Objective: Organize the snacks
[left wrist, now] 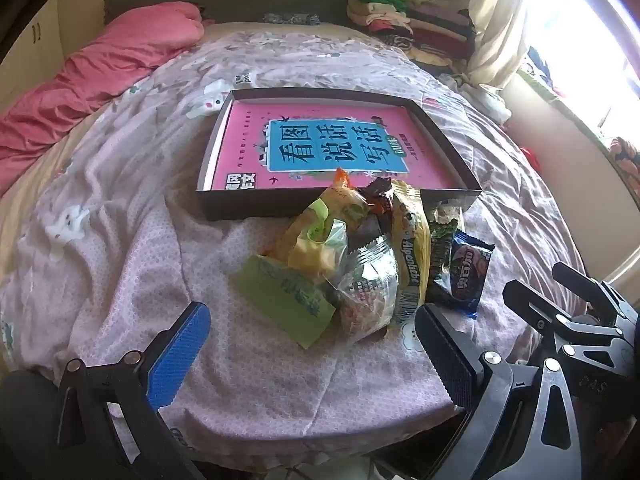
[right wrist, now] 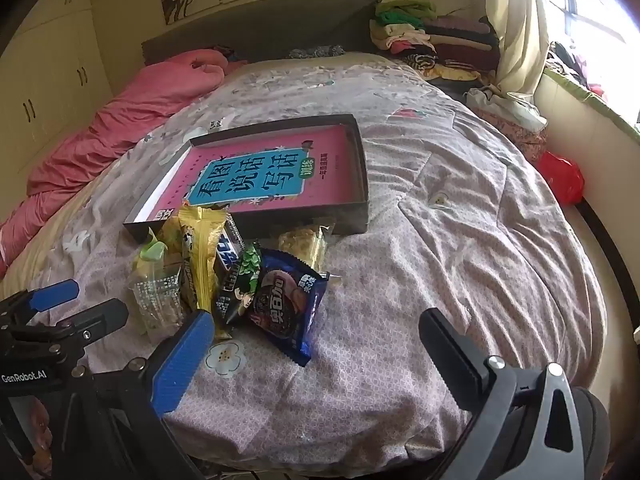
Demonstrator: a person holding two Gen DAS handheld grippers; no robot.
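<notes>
A pile of snack packets [left wrist: 372, 256] lies on the bed in front of a shallow dark box [left wrist: 340, 200] with a pink book [left wrist: 320, 148] inside. It holds a green packet [left wrist: 286, 304], a clear packet [left wrist: 368, 292], a yellow Alpenliebe bag [left wrist: 410, 248] and a blue cookie packet [left wrist: 468, 270]. My left gripper [left wrist: 312, 332] is open and empty just short of the pile. In the right wrist view the blue cookie packet [right wrist: 286, 304] lies nearest, with the box [right wrist: 352, 216] behind. My right gripper [right wrist: 316, 332] is open and empty just below it.
A pink quilt [left wrist: 100, 80] lies along the left of the bed. Folded clothes [left wrist: 404, 20] are stacked at the headboard. A curtain and window ledge [right wrist: 568, 92] run along the right, with a red bag [right wrist: 560, 176] beside the bed. The other gripper [left wrist: 580, 312] shows at right.
</notes>
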